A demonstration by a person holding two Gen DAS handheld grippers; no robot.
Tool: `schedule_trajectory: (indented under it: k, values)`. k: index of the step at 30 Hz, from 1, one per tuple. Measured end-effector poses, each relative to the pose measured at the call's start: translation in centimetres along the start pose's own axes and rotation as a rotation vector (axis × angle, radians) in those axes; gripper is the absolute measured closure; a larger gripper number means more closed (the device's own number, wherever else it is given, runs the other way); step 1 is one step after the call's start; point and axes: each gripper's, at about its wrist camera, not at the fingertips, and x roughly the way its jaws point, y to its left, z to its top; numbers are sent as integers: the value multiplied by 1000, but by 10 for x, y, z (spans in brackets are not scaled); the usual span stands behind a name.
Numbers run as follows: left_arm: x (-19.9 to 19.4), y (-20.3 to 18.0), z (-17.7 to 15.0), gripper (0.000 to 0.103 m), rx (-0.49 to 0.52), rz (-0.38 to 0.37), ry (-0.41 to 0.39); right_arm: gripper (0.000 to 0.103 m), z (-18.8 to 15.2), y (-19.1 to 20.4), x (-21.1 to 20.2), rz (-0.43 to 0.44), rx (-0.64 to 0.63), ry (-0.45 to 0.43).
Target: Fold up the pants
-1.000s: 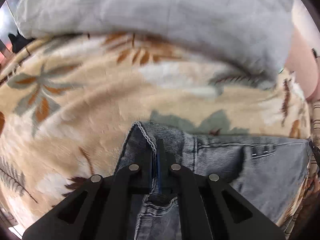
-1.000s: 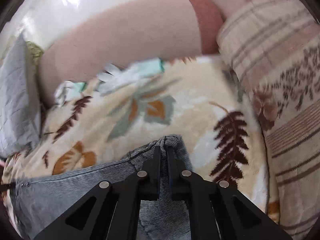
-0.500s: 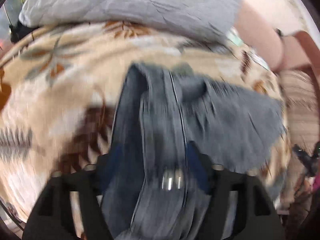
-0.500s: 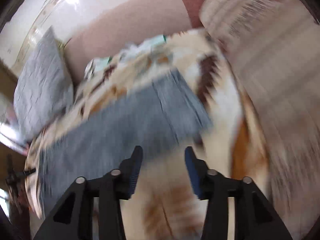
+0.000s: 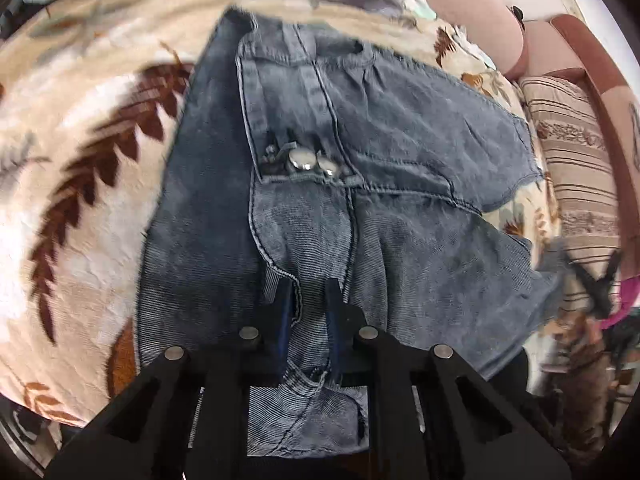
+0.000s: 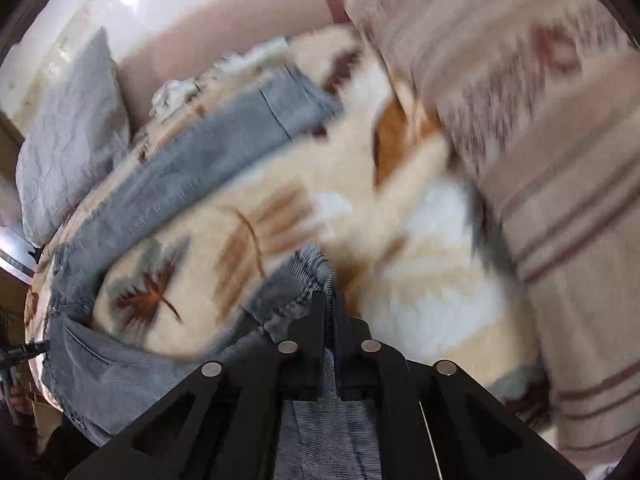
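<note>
Grey-blue denim pants (image 5: 400, 128) lie crumpled on a leaf-patterned beige blanket (image 5: 80, 200), the waistband with two metal buttons (image 5: 312, 160) facing up. My left gripper (image 5: 308, 300) is closing its jaws on a thick fold of denim at the crotch seam below the buttons, and the cloth fills the gap. In the right wrist view the pants (image 6: 208, 168) run in a band from upper middle to lower left. My right gripper (image 6: 329, 308) is shut on a leg end, whose cloth passes between the fingers.
A grey pillow (image 6: 68, 132) lies at the far left of the bed. A striped beige cushion (image 6: 540, 160) borders the blanket on the right, also seen as the cushion (image 5: 580, 168) in the left view. A pink padded headboard (image 5: 472, 20) stands behind.
Both grippers let go of the denim edges they held, opened, swept back across the bed, and have closed again on other parts of the pants: left at the crotch, right at a leg end.
</note>
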Motion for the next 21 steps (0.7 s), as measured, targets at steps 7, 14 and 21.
schedule_trajectory:
  k: [7, 14, 21]
  values:
    - [9, 27, 6, 96, -218, 35, -24, 92, 24, -17, 26, -115, 60, 68]
    - [-21, 37, -27, 76, -216, -43, -57, 62, -32, -46, -36, -24, 189, -12]
    - [-5, 32, -56, 37, -278, -207, 16, 60, -104, -63, -37, 44, 357, 32]
